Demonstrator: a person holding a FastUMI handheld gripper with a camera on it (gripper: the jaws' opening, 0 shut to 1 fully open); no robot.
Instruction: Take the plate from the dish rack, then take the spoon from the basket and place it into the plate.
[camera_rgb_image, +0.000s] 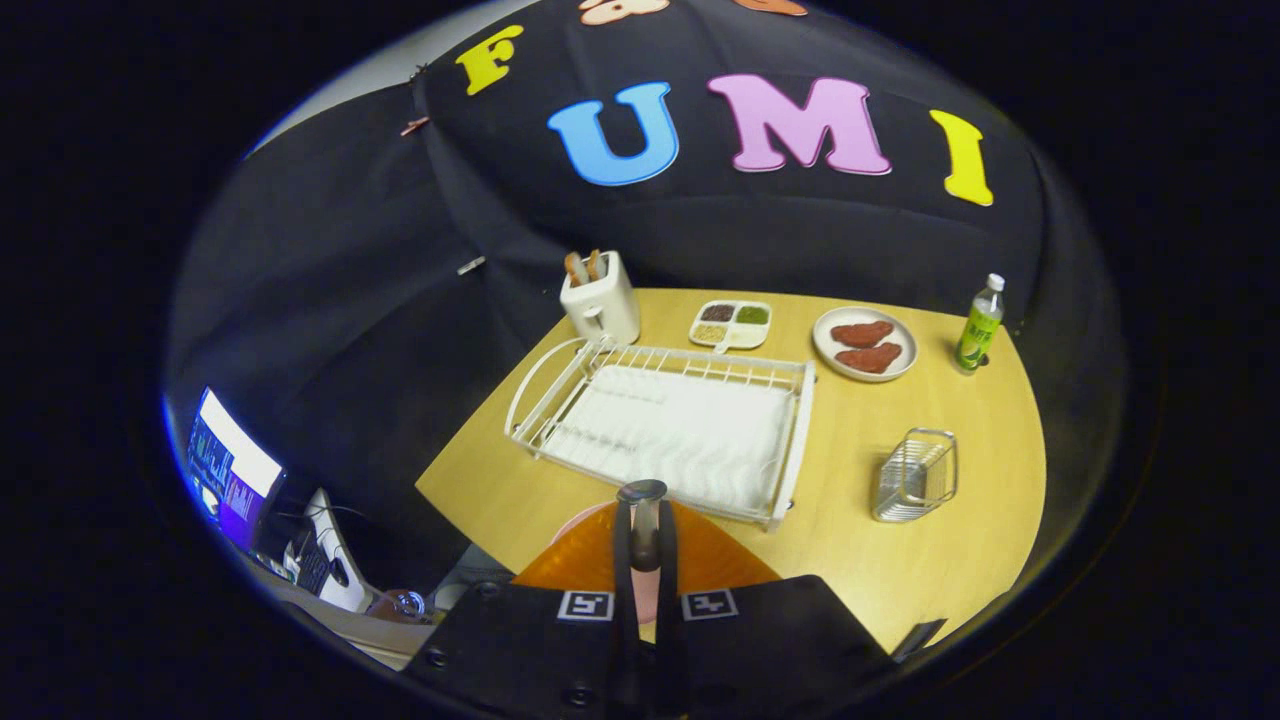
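Gripper (641, 560) fingers drawn nearly together, with a dark spoon (642, 520) clamped upright between them; both fingers press on its handle, and its rounded end pokes up just past the fingertips. Beneath and just beyond the fingers sits the plate (600, 560), partly covered by the gripper body; its surface reads orange on either side of the fingers with a pinkish rim at the far left edge (colour may be skewed by the lighting). Cannot tell whether the spoon's lower end touches the plate, since the fingers hide that part. The plate lies on the wooden table (870, 570), just in front of the near edge of the white dish rack (670, 430). The rack is a wire frame over a white ridged tray, with a looped wire extension on its left end. To the right of the rack, well apart from the gripper, stands a small metal wire basket (915, 475). Farther back on the table: a white toaster (600, 298) with two brown slices standing up from its slots, a divided white dish (731, 323) holding four small portions, a pale plate with two reddish-brown pieces (864, 344), and a bottle (979, 325) with a green label and white cap, upright near the far right edge.
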